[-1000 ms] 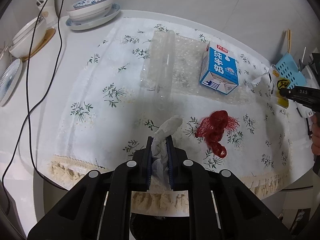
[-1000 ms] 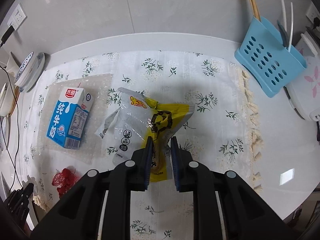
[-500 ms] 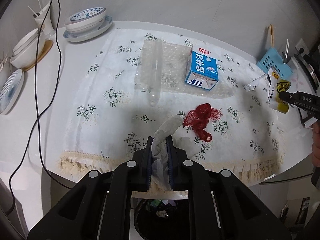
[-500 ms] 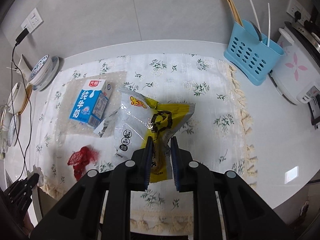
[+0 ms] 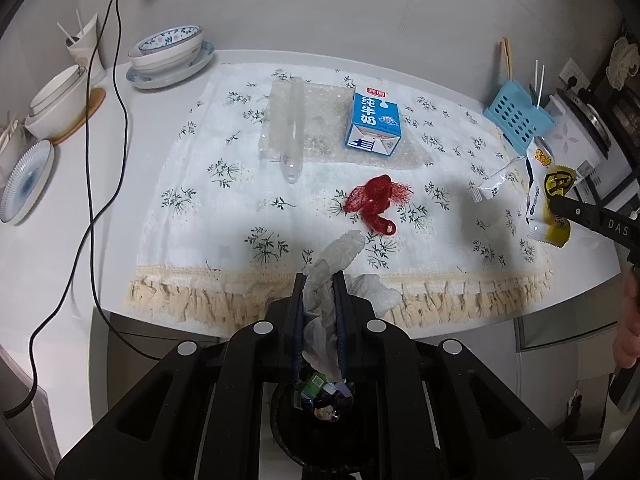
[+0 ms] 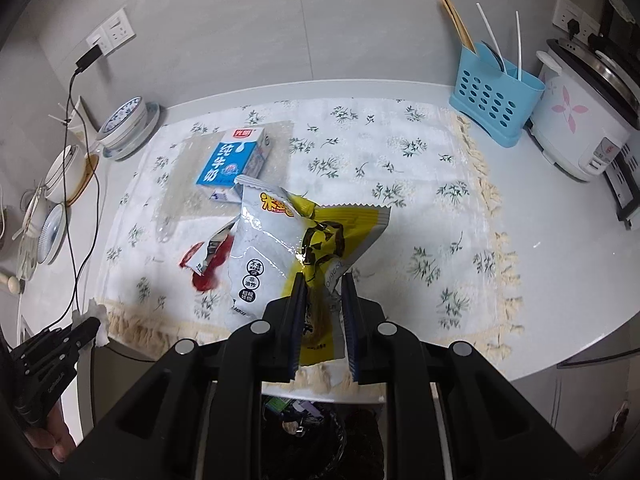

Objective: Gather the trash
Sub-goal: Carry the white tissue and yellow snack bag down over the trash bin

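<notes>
Left wrist view: our left gripper [image 5: 319, 286] clamps crumpled tissue [image 5: 334, 264], long axis toward 1 o'clock. Right gripper [image 6: 323, 286] pinches yellow snack wrapper [image 6: 308, 240], fanning toward 11 o'clock above floral cloth [image 6: 420, 184].

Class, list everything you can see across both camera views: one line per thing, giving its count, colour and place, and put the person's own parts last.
milk carton: one, blue and white, on bubble wrap.
bubble wrap: one sheet, clear, far part of tablecloth.
plastic tube: one, clear, on bubble wrap's left part.
mesh net: one, red, mid tablecloth.
tablecloth: one, white floral, on table.
cutlery holder: one, light blue, back right.
rice cooker: one, white, far right.
trash bin: one, black, below table edge.
tissue: one, white, in left tongs.
snack wrapper: one, yellow and white, in right tongs.
</notes>
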`<state>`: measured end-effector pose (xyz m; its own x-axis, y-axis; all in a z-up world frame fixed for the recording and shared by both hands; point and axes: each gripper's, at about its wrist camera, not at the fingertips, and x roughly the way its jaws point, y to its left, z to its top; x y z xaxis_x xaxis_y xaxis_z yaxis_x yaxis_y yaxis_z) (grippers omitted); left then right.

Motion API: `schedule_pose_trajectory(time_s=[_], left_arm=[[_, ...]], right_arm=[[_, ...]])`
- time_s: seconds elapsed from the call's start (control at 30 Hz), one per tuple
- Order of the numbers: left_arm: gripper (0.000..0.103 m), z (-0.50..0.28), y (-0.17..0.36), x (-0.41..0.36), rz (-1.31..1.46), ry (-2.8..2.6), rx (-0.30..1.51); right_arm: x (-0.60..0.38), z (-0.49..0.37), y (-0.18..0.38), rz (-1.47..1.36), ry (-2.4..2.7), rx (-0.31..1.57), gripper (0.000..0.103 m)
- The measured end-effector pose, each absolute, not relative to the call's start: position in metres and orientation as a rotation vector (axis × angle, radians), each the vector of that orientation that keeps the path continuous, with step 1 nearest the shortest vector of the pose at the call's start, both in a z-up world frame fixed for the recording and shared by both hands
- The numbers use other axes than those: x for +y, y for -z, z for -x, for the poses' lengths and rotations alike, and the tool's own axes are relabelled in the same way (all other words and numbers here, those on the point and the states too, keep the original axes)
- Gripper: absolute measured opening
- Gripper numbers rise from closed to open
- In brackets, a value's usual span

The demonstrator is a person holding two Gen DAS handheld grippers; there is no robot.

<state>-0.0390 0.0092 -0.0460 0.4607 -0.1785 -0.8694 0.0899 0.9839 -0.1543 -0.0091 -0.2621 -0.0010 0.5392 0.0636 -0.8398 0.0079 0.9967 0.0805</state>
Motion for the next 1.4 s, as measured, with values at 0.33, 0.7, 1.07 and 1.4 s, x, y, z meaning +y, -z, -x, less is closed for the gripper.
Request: schedule_pose_trajectory(time_s=[0.33,0.7,1.07,1.4], left_arm=[[0.012,0.074,0.054,0.011,0.095,0.193,1.083],[0.012,0.116,0.060,0.010,0.101,0.201,1.083],[0.012,0.153,0.085,0.007,0.088,0.190,1.122],[0.012,0.178,0.124,0.011,0.081,0.166,1.182]], right_arm=[[-0.242,0.066,0.016,-0.079,-0.081,0.996,0.017],[-0.225,0.116,0.032,-0.060,-0.144,1.008,0.017],[-0.214,0.153,0.064,-0.037,-0.177,1.057,0.017],[-0.199,0.174,0.103,0.007,-0.195,1.123,0.017]])
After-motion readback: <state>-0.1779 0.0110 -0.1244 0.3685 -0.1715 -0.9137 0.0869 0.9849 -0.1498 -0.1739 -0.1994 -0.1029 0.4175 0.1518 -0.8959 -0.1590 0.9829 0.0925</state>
